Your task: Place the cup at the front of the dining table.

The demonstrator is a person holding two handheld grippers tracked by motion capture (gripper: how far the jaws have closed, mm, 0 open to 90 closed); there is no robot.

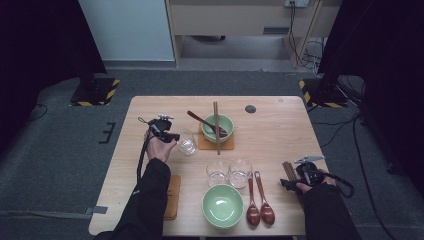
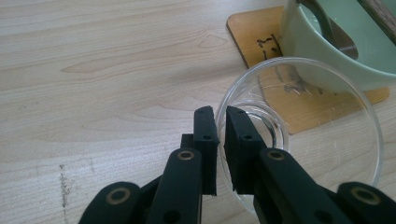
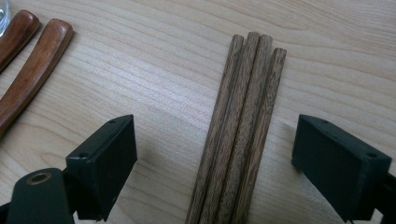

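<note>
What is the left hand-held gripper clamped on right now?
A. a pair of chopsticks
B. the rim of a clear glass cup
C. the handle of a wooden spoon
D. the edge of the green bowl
B: in the left gripper view the left hand-held gripper has its jaws nearly shut on the rim of the clear glass cup, one jaw inside and one outside, beside the green bowl on its wooden coaster.

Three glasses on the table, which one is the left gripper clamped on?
The glass standing alone just left of the coaster under the far bowl. The left gripper pinches its rim, one pad inside, one outside. The other two glasses stand together, untouched, above the near bowl.
</note>
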